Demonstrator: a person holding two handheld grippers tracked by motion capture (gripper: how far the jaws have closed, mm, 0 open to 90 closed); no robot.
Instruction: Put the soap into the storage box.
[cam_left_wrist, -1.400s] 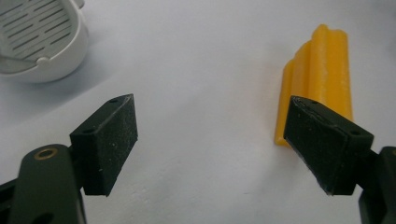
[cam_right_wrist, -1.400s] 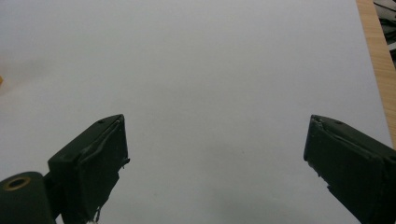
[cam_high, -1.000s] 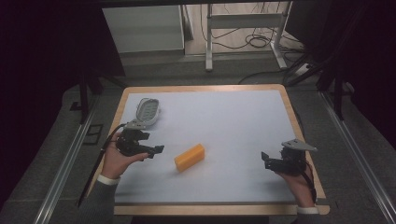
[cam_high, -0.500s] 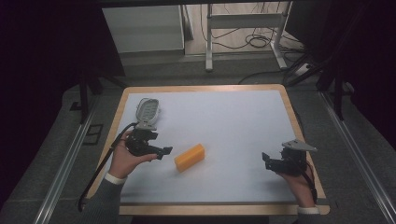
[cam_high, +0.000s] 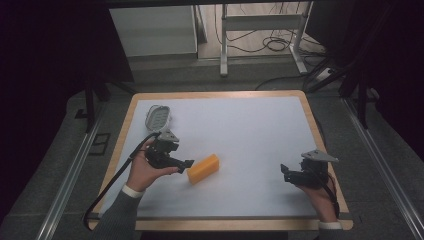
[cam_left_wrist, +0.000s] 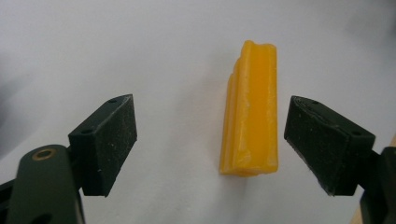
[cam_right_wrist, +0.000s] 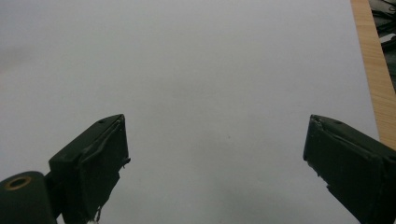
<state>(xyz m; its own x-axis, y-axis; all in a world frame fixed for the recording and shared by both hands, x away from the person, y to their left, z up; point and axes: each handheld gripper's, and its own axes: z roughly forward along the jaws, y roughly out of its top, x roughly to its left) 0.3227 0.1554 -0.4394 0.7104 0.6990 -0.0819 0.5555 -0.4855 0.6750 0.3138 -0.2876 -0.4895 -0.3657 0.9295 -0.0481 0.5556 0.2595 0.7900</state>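
Note:
A yellow-orange ridged block (cam_high: 203, 168) lies on the white table top (cam_high: 250, 135), left of the middle. My left gripper (cam_high: 186, 164) is at the block's left end, held in a hand. In the left gripper view the block (cam_left_wrist: 252, 112) lies lengthwise between the open jaws of the left gripper (cam_left_wrist: 212, 126), closer to the right jaw, and neither pad touches it. My right gripper (cam_high: 285, 171) rests low near the table's right front, jaws pointing left. In its own view the right gripper (cam_right_wrist: 215, 140) stands wide open over bare white surface.
A grey-white oval dish with a studded top (cam_high: 157, 116) lies at the table's back left, behind the left hand. The table has a wooden rim (cam_high: 320, 135); its edge (cam_right_wrist: 373, 70) runs close to the right gripper. A black cable (cam_high: 112, 185) trails off the left side.
The left hand has carried its gripper to the right, up to the yellow block, so the block now lies between its open jaws. The right gripper has stayed in place.

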